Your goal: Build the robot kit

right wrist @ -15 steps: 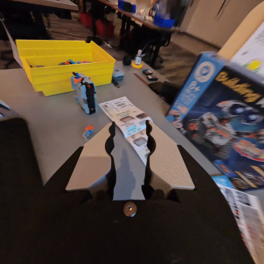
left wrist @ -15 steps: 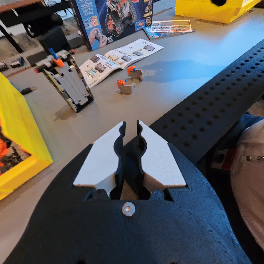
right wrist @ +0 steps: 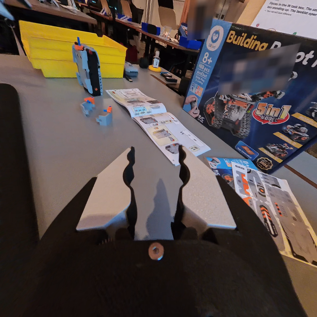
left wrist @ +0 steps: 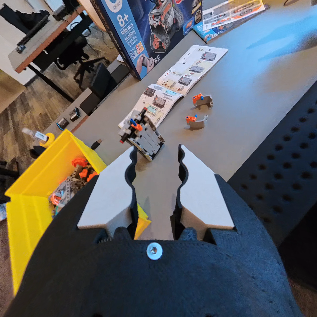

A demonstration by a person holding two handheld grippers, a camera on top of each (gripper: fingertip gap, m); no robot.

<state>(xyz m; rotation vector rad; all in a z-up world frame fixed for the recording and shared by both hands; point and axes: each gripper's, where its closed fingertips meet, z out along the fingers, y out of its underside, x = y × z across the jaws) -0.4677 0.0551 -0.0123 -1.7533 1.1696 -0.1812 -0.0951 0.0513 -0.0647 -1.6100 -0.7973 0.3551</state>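
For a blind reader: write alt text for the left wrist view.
The open, empty left gripper hovers over a grey table, nearest an upright grey-and-black brick assembly. A yellow bin of parts sits left; an open instruction booklet lies beyond.

Office-like workroom, rows of desks (right wrist: 154, 36), office chair (left wrist: 72, 51), wood-pattern floor (left wrist: 25, 109)

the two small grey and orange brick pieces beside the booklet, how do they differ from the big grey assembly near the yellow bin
1. The two small pieces are far smaller than the big assembly.
2. The small pieces sit low on the table; the big assembly stands on end, tall.
3. The big assembly has a black side; the small pieces show only grey, orange and blue.

Shared: grey bricks with orange and blue parts, neither in a tool.
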